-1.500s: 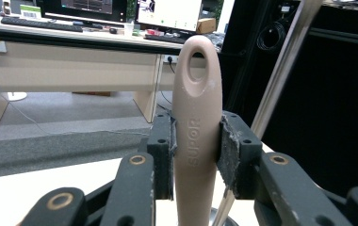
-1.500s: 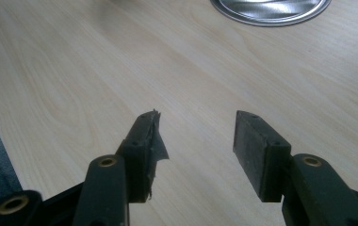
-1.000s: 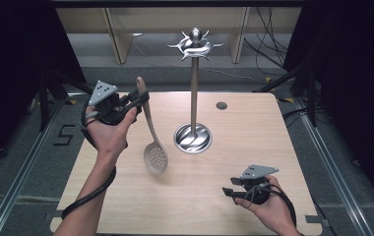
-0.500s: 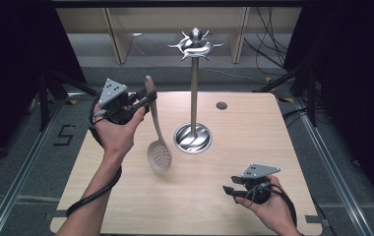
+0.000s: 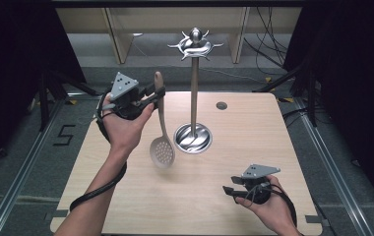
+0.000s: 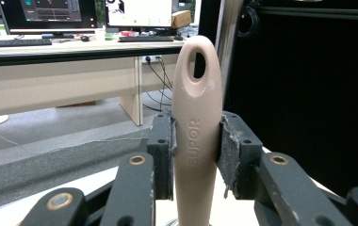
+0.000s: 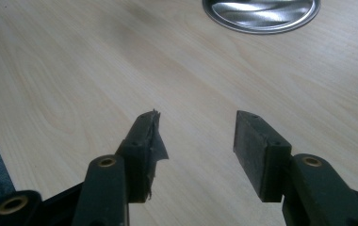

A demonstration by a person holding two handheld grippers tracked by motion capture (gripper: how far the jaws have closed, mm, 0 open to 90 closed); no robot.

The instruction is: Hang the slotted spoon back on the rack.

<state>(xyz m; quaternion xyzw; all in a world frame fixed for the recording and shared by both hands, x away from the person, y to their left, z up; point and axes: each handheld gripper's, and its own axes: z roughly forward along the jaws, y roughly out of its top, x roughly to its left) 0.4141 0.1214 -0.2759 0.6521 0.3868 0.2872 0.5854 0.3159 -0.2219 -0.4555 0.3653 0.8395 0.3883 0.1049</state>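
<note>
Beige slotted spoon [image 5: 161, 132], hanging upright, perforated bowl down, above table, near stand

The table [image 5: 126, 206] carries a stand [image 5: 193, 98] just past its centre, base on the top and post upright. A small hole [image 5: 221, 105] sits at about one o'clock from that base, near the far edge. The spoon [image 5: 161, 128] hangs at nine o'clock of the stand, bowl down and above the table, apparently just clear of the base. The left gripper [image 5: 156, 92] grips its handle up high. The right gripper [image 5: 228, 186] rests at five o'clock of the stand, near the front edge.
</note>
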